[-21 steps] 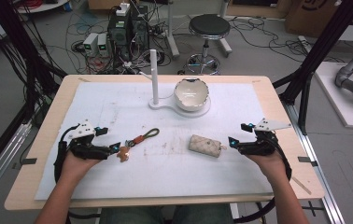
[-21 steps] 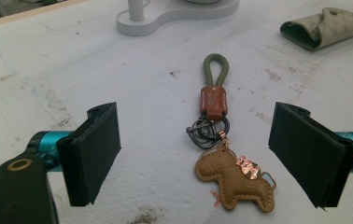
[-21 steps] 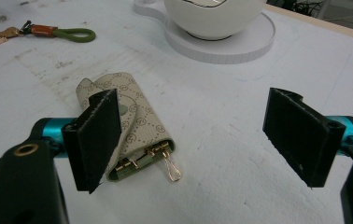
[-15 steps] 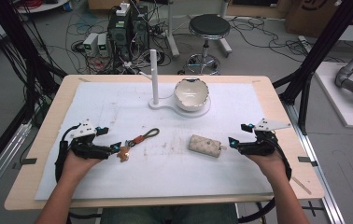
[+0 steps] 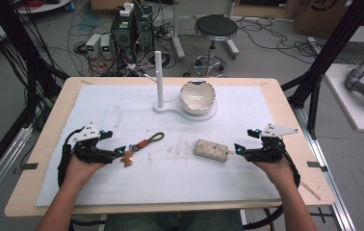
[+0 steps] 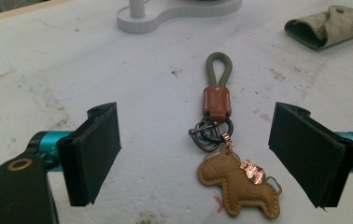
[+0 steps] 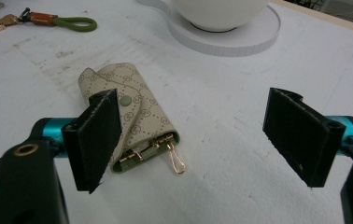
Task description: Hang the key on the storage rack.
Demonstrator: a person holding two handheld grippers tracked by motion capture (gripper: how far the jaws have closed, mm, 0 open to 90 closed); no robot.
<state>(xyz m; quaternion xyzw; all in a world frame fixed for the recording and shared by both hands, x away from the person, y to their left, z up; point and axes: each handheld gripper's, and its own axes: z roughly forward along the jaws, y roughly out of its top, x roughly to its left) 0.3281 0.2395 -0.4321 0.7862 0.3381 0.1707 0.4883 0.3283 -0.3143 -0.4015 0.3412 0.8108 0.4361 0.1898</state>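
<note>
Approach step, nothing picked up yet. My left gripper (image 5: 121, 153) sits low on the mat (image 5: 122, 110) with the keychain (image 6: 221, 140) right ahead of it. My right gripper (image 5: 238, 150) does the same at the key pouch (image 7: 130, 116).

Left: jaws spread wide, holding nothing. In the left gripper view the keychain lies between the two pads but nearer my right one. Horse charm (image 6: 240, 184) is closest to me, brown tab and green loop (image 6: 219, 67) run away from me. Pads clear of it on both sides, no contact.

Right: jaws also spread, empty. In the right gripper view the pouch lies just off my left pad, partly behind it, its open end with the gold clip (image 7: 174, 158) pointing toward me. I can't tell whether that pad grazes the pouch; the other pad is well apart from it.

Next move, my guess: left needs a small shift to centre the charm or tab, then close. Right must slide over so the pouch sits between the pads before closing. Keychain is floppy, so a grip on the tab should be safer than the ring.

Bowl stand (image 5: 189, 108) is far ahead of both grippers, untouched.
</note>
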